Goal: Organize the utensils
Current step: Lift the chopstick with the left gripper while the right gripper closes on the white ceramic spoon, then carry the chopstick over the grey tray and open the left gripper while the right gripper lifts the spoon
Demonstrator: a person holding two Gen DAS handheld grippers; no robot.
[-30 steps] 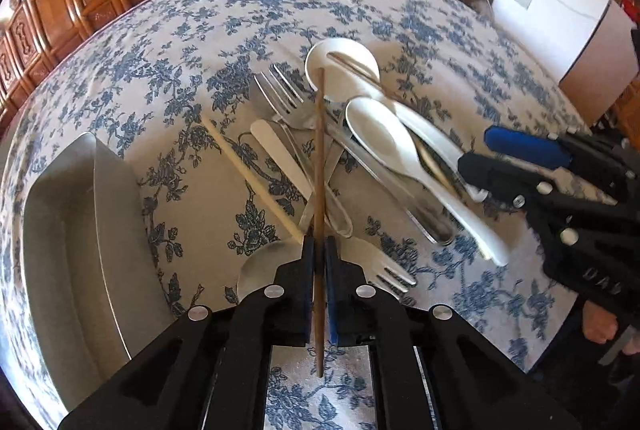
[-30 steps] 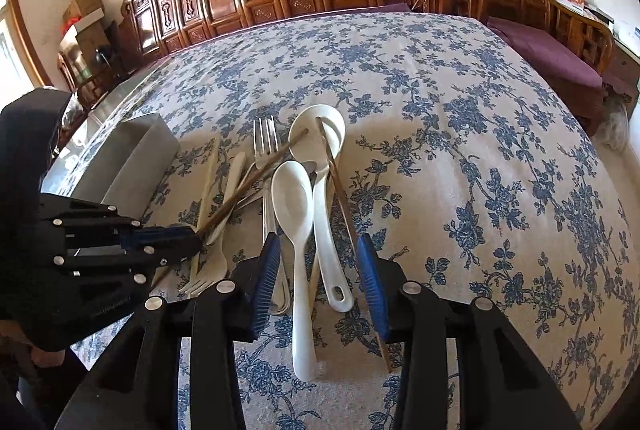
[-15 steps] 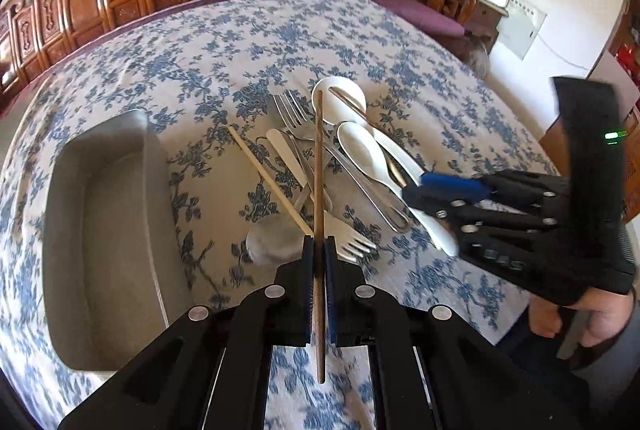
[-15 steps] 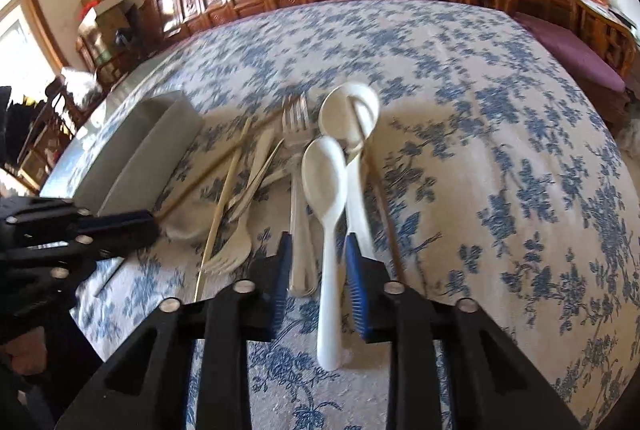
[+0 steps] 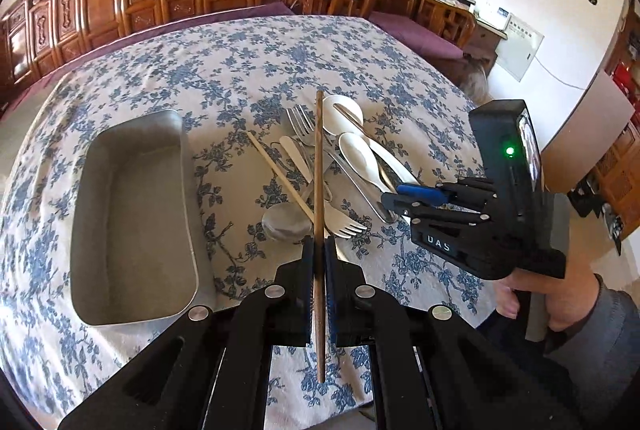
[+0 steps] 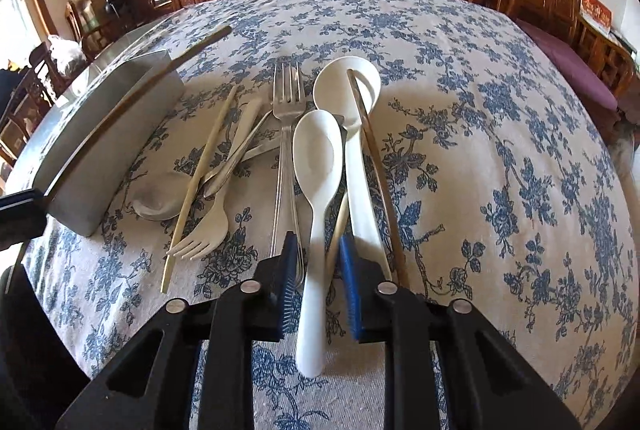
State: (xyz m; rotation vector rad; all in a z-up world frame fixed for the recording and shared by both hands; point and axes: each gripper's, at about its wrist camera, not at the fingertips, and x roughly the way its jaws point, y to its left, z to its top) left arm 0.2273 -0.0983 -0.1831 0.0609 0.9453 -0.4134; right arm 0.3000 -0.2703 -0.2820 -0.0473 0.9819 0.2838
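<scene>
The left gripper (image 5: pixel 319 250) has its jaws clamped on a dark chopstick (image 5: pixel 319 166), which stands out ahead of the jaws above the pile and runs back between them. The right gripper (image 6: pixel 318 250) has its jaws closing around the handle of a white spoon (image 6: pixel 316 166); the handle lies between the blue pads, but a gap shows on each side, so it is not yet pinched. The metal tray (image 5: pixel 132 286) sits to the left of the left jaws and looks bare inside, so judging by that, nothing has been sorted into it. The rest of the pile lies on the counter (image 6: pixel 500 150) ahead of the right jaws: a metal fork (image 6: pixel 286 102) just left of the spoon, a second white spoon (image 6: pixel 352 118) just right of it, a white fork (image 6: pixel 212 226), a pale chopstick (image 6: pixel 200 178) and a metal spoon (image 6: pixel 156 204) farther left, and another dark chopstick (image 6: pixel 376 166) along the right side. The task seems barely begun, with almost every piece left to move.
</scene>
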